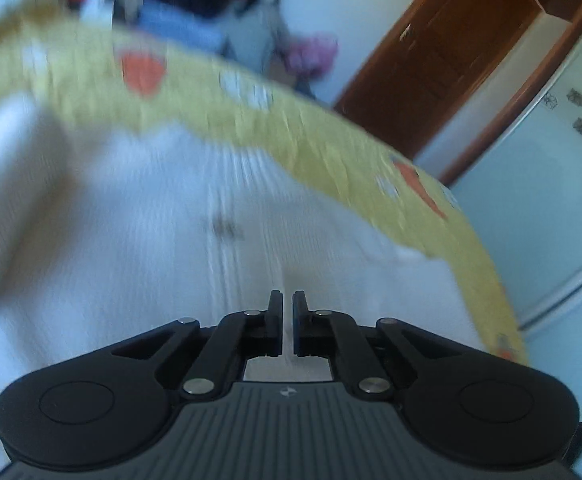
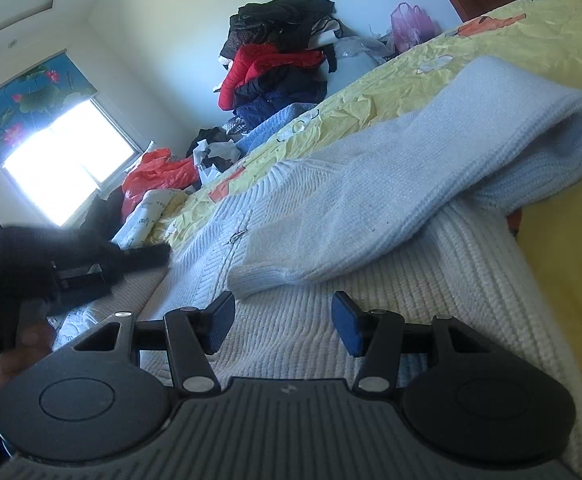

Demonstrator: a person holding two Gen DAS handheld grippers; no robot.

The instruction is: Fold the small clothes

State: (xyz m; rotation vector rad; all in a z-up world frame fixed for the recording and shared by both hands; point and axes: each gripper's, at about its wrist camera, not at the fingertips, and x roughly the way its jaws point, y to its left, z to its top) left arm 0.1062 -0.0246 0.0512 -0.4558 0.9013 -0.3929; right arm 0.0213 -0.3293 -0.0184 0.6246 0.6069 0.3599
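Your right hand-held gripper (image 2: 283, 324), jaws wide and empty, sits nearest the white knit sweater (image 2: 431, 292) on the bed (image 2: 531, 40), its folded sleeve (image 2: 391, 192) running diagonally just ahead; the left hand-held gripper (image 1: 287, 322) is nearly closed, empty.

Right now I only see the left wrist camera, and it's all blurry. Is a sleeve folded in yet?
Observer: Yes, one sleeve lies folded across the body of the white sweater.
Operator: Is the other hand-held gripper holding something?
Observer: No, the right hand-held gripper is open above the sweater, with nothing in it.
Operator: What's the blob at the top?
Observer: A pile of clothes, with something red in it, beyond the yellow bedspread.
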